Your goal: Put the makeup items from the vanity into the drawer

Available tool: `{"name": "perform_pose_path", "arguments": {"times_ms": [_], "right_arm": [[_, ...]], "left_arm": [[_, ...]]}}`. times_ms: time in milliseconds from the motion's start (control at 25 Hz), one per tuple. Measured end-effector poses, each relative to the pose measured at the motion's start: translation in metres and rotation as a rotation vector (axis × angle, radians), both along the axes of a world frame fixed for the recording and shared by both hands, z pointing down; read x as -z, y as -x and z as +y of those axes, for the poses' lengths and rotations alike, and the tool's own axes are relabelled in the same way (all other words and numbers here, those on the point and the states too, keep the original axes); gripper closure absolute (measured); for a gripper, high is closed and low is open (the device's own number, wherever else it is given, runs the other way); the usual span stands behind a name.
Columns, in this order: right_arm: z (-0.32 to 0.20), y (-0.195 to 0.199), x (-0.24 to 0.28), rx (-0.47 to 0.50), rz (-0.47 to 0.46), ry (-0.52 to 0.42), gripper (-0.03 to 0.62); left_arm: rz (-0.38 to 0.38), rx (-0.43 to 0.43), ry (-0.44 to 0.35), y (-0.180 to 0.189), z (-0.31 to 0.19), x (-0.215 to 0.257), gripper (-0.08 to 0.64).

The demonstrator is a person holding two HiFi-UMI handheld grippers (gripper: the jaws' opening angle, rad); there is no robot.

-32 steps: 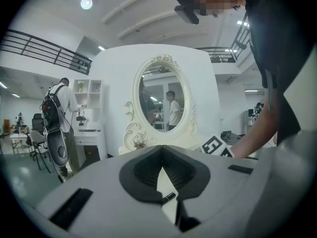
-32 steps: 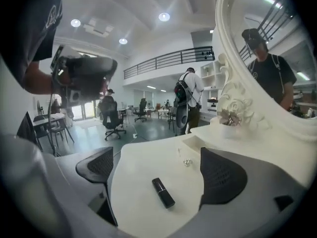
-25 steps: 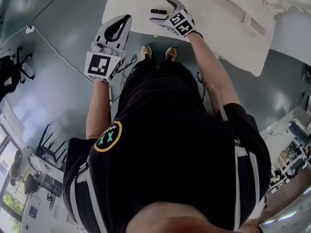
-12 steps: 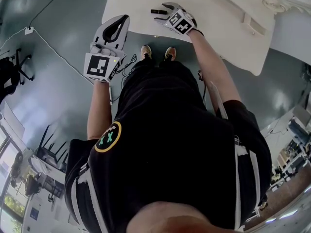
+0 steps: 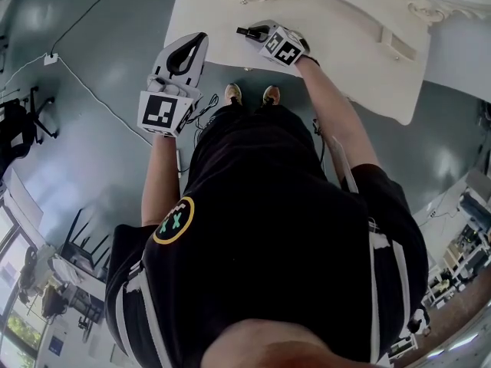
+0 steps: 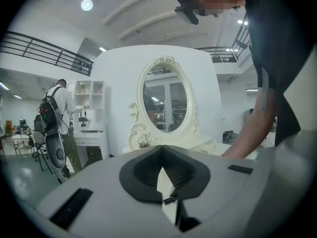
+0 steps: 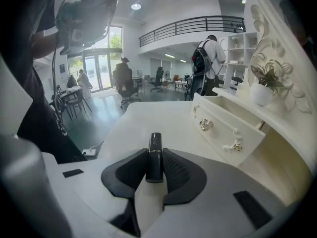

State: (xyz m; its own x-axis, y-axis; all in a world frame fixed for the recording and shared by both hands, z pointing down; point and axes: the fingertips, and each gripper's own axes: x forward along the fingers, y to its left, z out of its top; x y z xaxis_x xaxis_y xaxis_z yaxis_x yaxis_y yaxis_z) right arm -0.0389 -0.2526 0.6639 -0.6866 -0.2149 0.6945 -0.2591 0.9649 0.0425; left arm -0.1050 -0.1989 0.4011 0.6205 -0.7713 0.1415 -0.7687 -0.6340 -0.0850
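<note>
A slim black makeup tube [image 5: 245,31] lies at the near left part of the white vanity top [image 5: 345,37]. My right gripper [image 5: 258,31] reaches over it. In the right gripper view the tube [image 7: 155,140] stands between the two pads of my right gripper [image 7: 154,152], whose jaws are closing and press on both its sides. The drawer [image 7: 228,128], with two ornate knobs, stands pulled out to the right of the tube. My left gripper [image 5: 199,40] hangs off the vanity's left edge above the floor, its jaws shut on nothing [image 6: 161,150].
An oval mirror [image 6: 166,105] rises at the back of the vanity. A small white plant pot [image 7: 261,90] sits on the shelf above the drawer. The person's feet [image 5: 249,93] stand at the vanity's front edge. A cable [image 5: 100,98] runs across the floor. People stand far behind.
My right gripper slid left over the black tube, and its wide jaws came together around it. The left gripper has hardly moved.
</note>
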Motion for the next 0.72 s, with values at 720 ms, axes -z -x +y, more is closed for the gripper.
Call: {"name": "perform_pose_path", "arguments": {"times_ms": [720], "right_arm": [[-0.064, 0.023, 0.202, 0.078, -0.157, -0.301, 0.474]], "left_arm": [[0.033, -0.015, -0.019, 0.002, -0.007, 0.006, 0.540]]}}
